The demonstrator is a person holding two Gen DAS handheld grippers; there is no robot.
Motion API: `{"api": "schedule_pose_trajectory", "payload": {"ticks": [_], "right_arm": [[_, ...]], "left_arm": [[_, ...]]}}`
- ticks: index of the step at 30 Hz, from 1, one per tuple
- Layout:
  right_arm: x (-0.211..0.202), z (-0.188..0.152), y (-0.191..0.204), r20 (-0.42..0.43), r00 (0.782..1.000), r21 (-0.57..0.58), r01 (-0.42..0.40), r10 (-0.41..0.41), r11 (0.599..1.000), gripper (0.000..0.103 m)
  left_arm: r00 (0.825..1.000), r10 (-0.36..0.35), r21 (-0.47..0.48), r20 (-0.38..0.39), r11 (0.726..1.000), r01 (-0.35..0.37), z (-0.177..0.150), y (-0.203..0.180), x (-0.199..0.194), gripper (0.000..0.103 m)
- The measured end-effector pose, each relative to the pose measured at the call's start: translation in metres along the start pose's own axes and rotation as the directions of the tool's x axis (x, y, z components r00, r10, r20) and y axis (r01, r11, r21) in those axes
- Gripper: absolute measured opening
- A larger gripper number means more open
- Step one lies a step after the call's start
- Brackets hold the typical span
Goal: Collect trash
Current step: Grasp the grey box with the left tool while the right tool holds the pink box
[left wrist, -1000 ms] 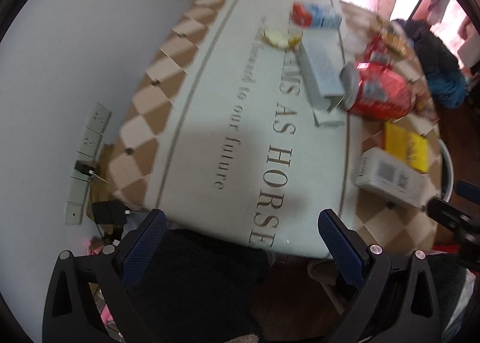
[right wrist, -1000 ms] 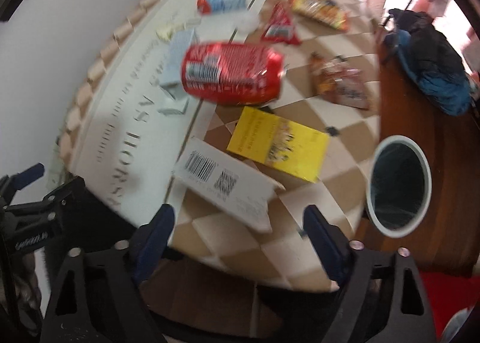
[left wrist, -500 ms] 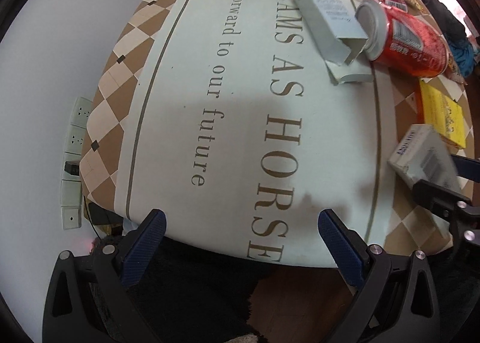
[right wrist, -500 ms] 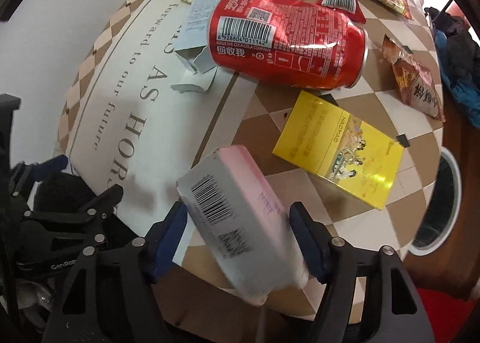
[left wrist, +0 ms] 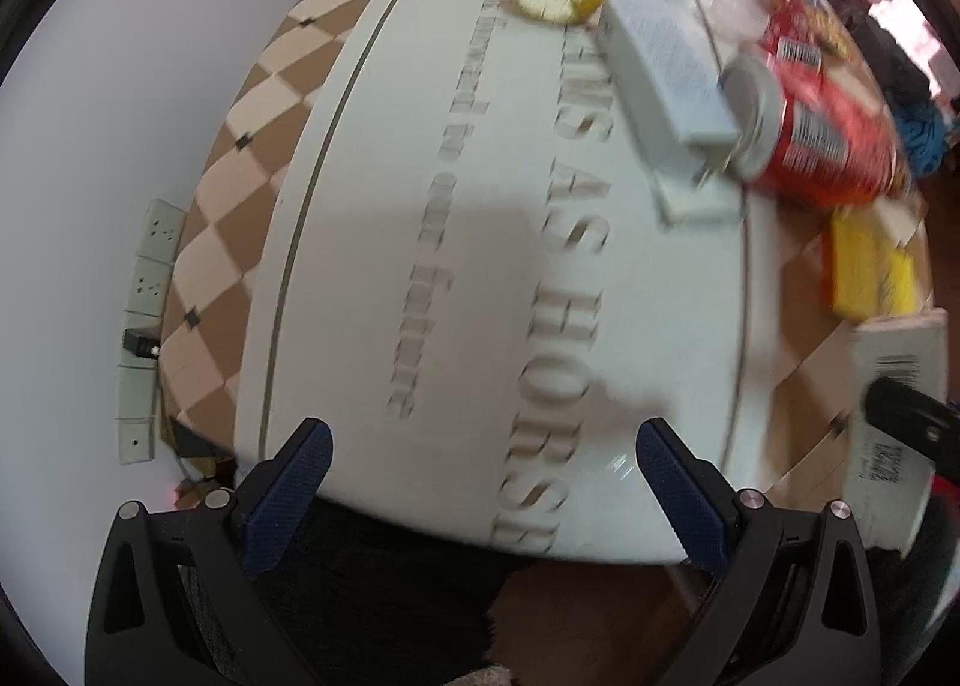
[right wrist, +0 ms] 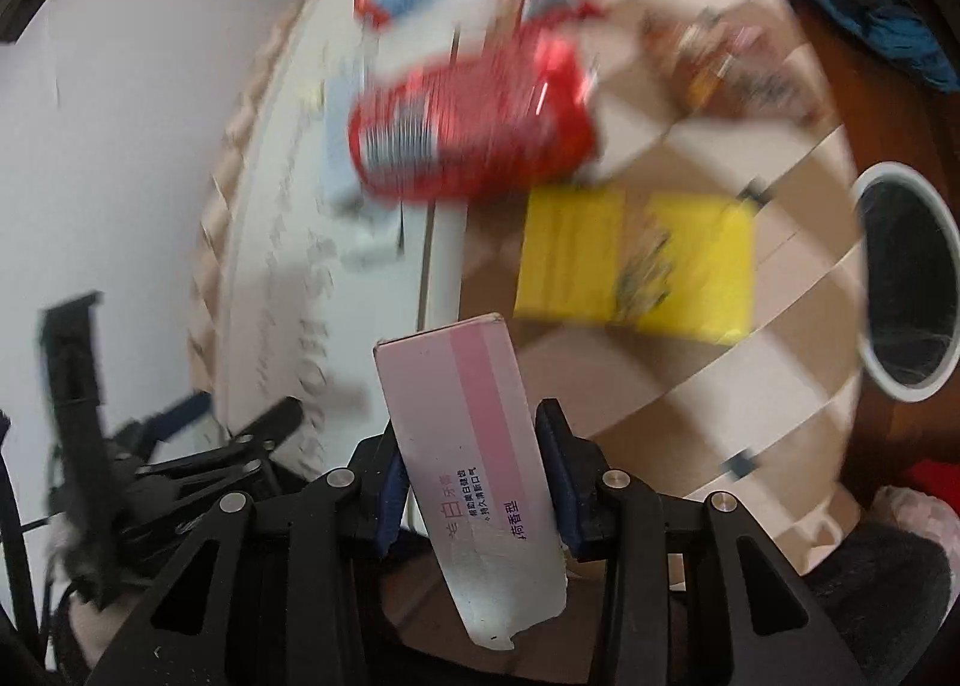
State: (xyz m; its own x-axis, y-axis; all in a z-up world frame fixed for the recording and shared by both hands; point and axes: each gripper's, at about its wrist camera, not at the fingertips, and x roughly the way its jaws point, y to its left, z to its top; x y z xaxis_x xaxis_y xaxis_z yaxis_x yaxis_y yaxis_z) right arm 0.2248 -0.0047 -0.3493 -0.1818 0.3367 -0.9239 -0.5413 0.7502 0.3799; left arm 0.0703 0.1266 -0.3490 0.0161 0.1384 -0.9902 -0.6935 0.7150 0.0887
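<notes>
Lifted off the worktop (right wrist: pixel 690 386) since earlier: pink-and-white carton (right wrist: pixel 474 458), clamped in right claw (right wrist: pixel 477 479). Left claw (left wrist: pixel 480 482) gapes empty. Bin (right wrist: pixel 909 290) lower right awaits.

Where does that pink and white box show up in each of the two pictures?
Left wrist view: far right edge, pink and white box barcode side showing, partly behind a black tong.
Right wrist view: bottom centre, box clamped in the right tongs.
Shared landmark: red can.
</notes>
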Motion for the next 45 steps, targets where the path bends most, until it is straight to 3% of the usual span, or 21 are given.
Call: {"api": "schedule_pose_trajectory", "payload": {"ticks": [4,7,8,9,11,17,19,20,21,23,28,31,33,37,38,45], "right_arm": [[-0.032,0.037,-0.021,0.080,0.992,0.031,0.100,-0.102,0.995,0.042],[-0.037,0.064,-0.047,0.086,0.983,0.095,0.155,-0.163,0.983,0.042],[-0.038,0.071,-0.057,0.080,0.981,0.112,0.166,-0.176,0.980,0.042],[-0.036,0.080,-0.065,0.077,0.978,0.123,0.182,-0.192,0.976,0.042],[-0.031,0.092,-0.078,0.061,0.976,0.144,0.199,-0.210,0.969,0.042],[-0.005,0.108,-0.100,0.020,0.975,0.185,0.213,-0.220,0.959,0.042],[-0.001,0.111,-0.104,0.013,0.979,0.199,0.199,-0.205,0.960,0.042],[0.000,0.111,-0.108,0.008,0.983,0.212,0.180,-0.186,0.961,0.044],[0.000,0.111,-0.109,0.002,0.986,0.220,0.163,-0.167,0.962,0.050],[-0.004,0.106,-0.110,0.007,0.990,0.229,0.138,-0.143,0.964,0.061],[-0.008,0.094,-0.112,-0.005,0.989,0.208,0.143,-0.145,0.968,0.061],[-0.004,0.087,-0.110,-0.004,0.989,0.195,0.145,-0.147,0.970,0.061],[-0.002,0.082,-0.108,0.004,0.986,0.192,0.163,-0.167,0.968,0.051],[-0.005,0.072,-0.103,0.041,0.982,0.198,0.175,-0.186,0.965,0.040],[-0.007,0.069,-0.101,0.054,0.979,0.195,0.181,-0.195,0.964,0.039],[-0.030,0.049,-0.084,0.144,0.970,0.169,0.173,-0.198,0.970,0.038]], "left_arm": [[0.996,-0.081,-0.060,0.024,0.995,0.083,0.048,-0.003,-0.009,0.103],[0.988,-0.151,-0.094,0.043,0.983,0.155,0.085,-0.005,-0.010,0.103],[0.983,-0.177,-0.107,0.043,0.978,0.181,0.099,-0.007,-0.008,0.099],[0.979,-0.198,-0.118,0.041,0.972,0.202,0.110,-0.008,-0.005,0.089],[0.975,-0.223,-0.130,0.017,0.966,0.224,0.132,-0.016,0.003,0.081],[0.968,-0.247,-0.119,-0.048,0.963,0.240,0.170,-0.033,0.039,0.079],[0.968,-0.245,-0.119,-0.064,0.964,0.236,0.176,-0.035,0.048,0.061],[0.963,-0.259,-0.119,-0.069,0.961,0.250,0.177,-0.035,0.050,0.039],[0.960,-0.271,-0.120,-0.074,0.958,0.261,0.178,-0.035,0.052,0.035],[0.964,-0.261,-0.089,-0.058,0.963,0.256,0.179,-0.033,0.047,0.035],[0.988,-0.156,0.013,-0.011,0.988,0.157,0.166,-0.022,0.036,0.035],[0.990,-0.136,0.028,-0.038,0.990,0.137,0.150,-0.012,0.040,0.036],[0.988,-0.143,0.027,-0.060,0.989,0.145,0.138,-0.010,0.046,0.036],[0.995,-0.103,0.040,-0.017,0.994,0.104,0.116,-0.008,0.042,0.036],[0.996,-0.092,0.032,-0.009,0.995,0.093,0.111,-0.007,0.041,0.031],[0.992,-0.051,0.023,0.112,0.999,0.049,0.063,-0.003,-0.008,0.031]]}}
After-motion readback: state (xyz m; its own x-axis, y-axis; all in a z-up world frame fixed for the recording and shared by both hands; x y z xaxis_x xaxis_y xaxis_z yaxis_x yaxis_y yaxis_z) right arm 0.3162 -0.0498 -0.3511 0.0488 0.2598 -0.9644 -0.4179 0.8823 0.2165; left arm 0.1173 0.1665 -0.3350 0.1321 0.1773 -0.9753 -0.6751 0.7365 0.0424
